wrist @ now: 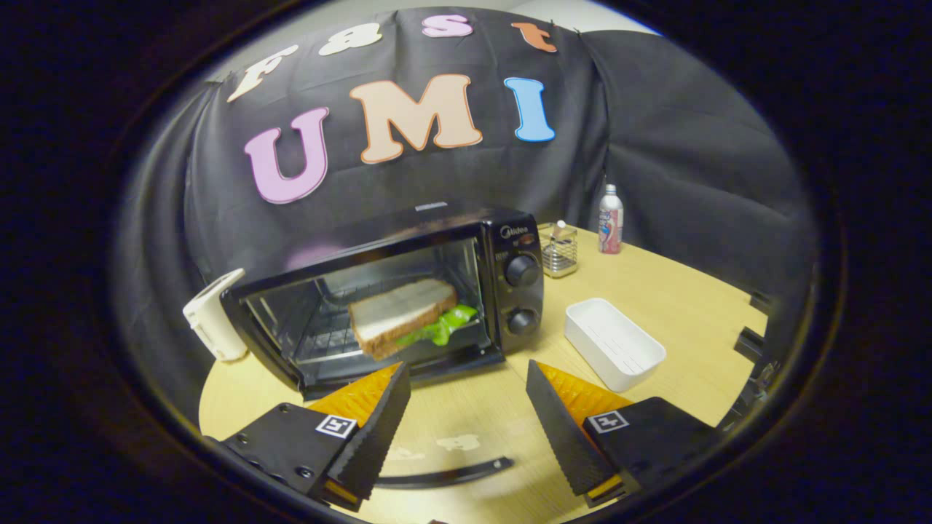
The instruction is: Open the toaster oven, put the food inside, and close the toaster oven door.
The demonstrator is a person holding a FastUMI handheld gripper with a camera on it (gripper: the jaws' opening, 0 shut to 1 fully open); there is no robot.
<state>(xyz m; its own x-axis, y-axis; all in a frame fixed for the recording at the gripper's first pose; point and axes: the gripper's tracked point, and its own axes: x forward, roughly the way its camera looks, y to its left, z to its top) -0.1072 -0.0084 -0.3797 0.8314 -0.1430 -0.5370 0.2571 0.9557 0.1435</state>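
Observation:
The black toaster oven (510,251) stands on the round wooden table (677,291), just beyond my fingers. Its glass door hangs open and lies flat toward me; the door's curved black handle (444,477) shows low between my fingers. Inside, on the wire rack (320,338), lies the food: a sandwich (400,313) of sliced bread with green lettuce sticking out on its right side. My gripper (467,370) is open, its fingers spread wide above the lowered door with nothing between them, a short way in front of the oven's mouth.
A white rectangular tray (615,342) sits on the table right of the oven. Behind it stand a small wire holder (559,251) and a bottle (610,218). A white object (215,313) leans at the oven's left side. Black cloth walls close in the back.

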